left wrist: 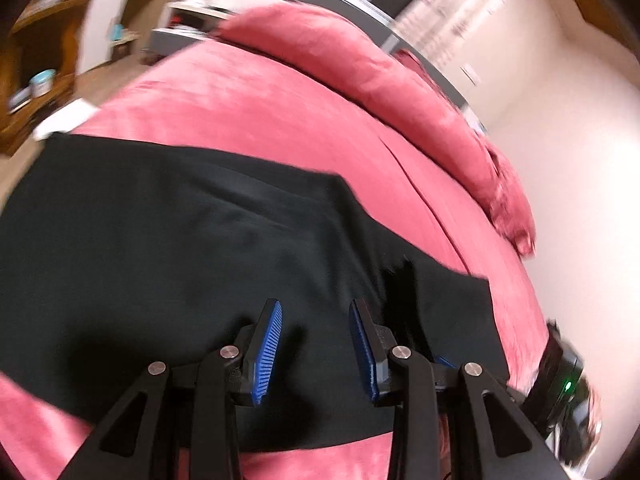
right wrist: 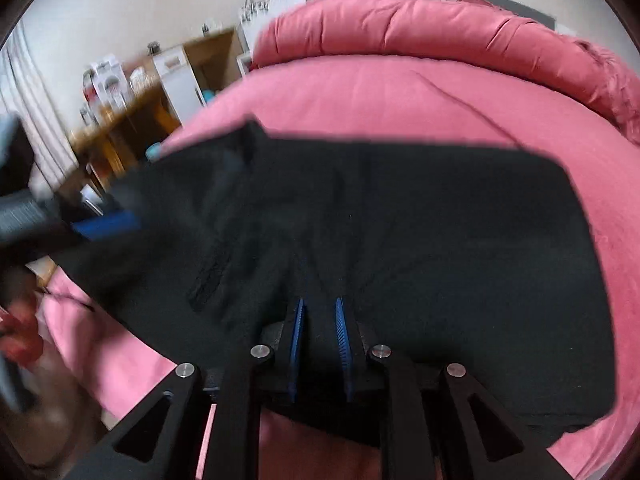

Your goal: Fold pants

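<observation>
Nearest the lens in the right wrist view: right hand-held gripper (right wrist: 320, 312), blue pads drawn close w/ black cloth bunched between them, so it looks clamped on the pants (right wrist: 400, 240). The grip sits at the pants' near edge, fabric ridging up toward the pads.

Left hand-held gripper (left wrist: 316, 316) hangs over the pants w/ pads apart, nothing between them; it shows blurred at the pants' left end in the right view, so whether it touches cloth there I can't tell.

Pants lie spread on the pink bed (left wrist: 260, 100), long way across, a rolled pink duvet (right wrist: 420, 24) well beyond their far edge.

Risks, as I judge them:
- Only one grip on. If the right side lifts alone, the far layer drags & the fold skews; the left needs a bite at the same edge first.
- Right pinch seems to hold a bunch, maybe both layers, maybe one. One layer = pants open up instead of folding.
- Soft bed cover: pads pushed low could grab bedding along w/ the pants.
- Black on black hides seams, so edges are easy to misalign.
</observation>
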`<state>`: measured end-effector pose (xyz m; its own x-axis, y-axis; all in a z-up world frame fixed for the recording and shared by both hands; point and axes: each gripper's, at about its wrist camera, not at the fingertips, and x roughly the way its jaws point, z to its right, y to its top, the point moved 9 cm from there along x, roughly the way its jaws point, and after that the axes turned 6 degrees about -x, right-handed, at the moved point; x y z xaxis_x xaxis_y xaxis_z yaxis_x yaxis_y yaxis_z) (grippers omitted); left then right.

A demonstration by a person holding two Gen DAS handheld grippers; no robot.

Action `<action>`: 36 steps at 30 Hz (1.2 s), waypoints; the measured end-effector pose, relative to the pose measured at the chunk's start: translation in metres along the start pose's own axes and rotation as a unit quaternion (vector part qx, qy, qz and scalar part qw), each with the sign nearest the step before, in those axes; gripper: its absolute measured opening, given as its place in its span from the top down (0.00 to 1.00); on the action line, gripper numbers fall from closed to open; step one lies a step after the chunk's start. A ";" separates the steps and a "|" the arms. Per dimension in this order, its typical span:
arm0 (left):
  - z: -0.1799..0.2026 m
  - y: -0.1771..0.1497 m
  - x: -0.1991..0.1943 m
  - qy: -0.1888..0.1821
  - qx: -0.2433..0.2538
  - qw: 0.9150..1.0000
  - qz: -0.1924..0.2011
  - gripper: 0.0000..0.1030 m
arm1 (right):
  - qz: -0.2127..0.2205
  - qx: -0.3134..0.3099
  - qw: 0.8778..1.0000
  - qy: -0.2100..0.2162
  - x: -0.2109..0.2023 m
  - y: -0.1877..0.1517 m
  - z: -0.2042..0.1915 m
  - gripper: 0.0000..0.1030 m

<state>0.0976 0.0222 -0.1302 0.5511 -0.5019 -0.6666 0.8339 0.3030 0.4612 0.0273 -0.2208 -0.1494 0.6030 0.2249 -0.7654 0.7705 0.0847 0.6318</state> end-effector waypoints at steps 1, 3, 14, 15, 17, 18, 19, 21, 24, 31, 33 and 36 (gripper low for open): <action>-0.011 0.005 -0.009 0.004 -0.015 1.000 0.010 0.66 | -0.001 0.003 1.000 0.002 -0.001 0.000 0.000 0.83; -0.040 0.016 -0.036 0.016 -0.054 0.998 0.038 0.63 | 0.001 0.013 1.000 0.009 -0.001 -0.001 0.002 0.83; -0.166 -0.004 -0.120 0.065 -0.282 0.952 0.104 0.44 | 0.007 0.028 0.999 0.019 -0.006 -0.002 0.006 0.83; -0.171 -0.009 -0.119 0.066 -0.289 0.950 0.099 0.44 | 0.007 0.029 0.999 0.020 -0.005 -0.002 0.006 0.83; -0.171 -0.016 -0.105 0.066 -0.301 0.948 0.080 0.44 | 0.007 0.029 0.999 0.020 -0.003 0.000 0.005 0.83; -0.172 -0.019 -0.098 0.064 -0.304 0.948 0.069 0.44 | 0.007 0.028 0.999 0.020 -0.004 0.000 0.006 0.83; -0.169 -0.020 -0.089 0.066 -0.307 0.947 0.065 0.44 | 0.007 0.028 0.999 0.020 -0.004 0.000 0.006 0.83; -0.174 -0.019 -0.085 0.066 -0.308 0.947 0.068 0.44 | 0.008 0.029 0.999 0.020 -0.005 0.000 0.006 0.83; -0.174 -0.012 -0.078 0.074 -0.296 0.950 0.071 0.44 | 0.008 0.030 0.999 0.022 -0.005 0.000 0.007 0.83; -0.185 -0.003 -0.071 0.092 -0.281 0.951 0.086 0.44 | 0.010 0.035 0.999 0.027 -0.005 0.000 0.010 0.83; -0.185 0.000 -0.067 0.103 -0.270 0.953 0.090 0.44 | 0.011 0.036 0.999 0.028 -0.005 0.000 0.011 0.83; -0.185 0.004 -0.064 0.111 -0.262 0.954 0.096 0.46 | 0.011 0.037 0.999 0.029 -0.005 0.000 0.011 0.83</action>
<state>0.0713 0.2058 -0.1941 0.6399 -0.2293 -0.7335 0.5847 0.7646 0.2711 0.0266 -0.2330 -0.1471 0.6090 0.2812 -0.7416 0.7713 0.0083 0.6365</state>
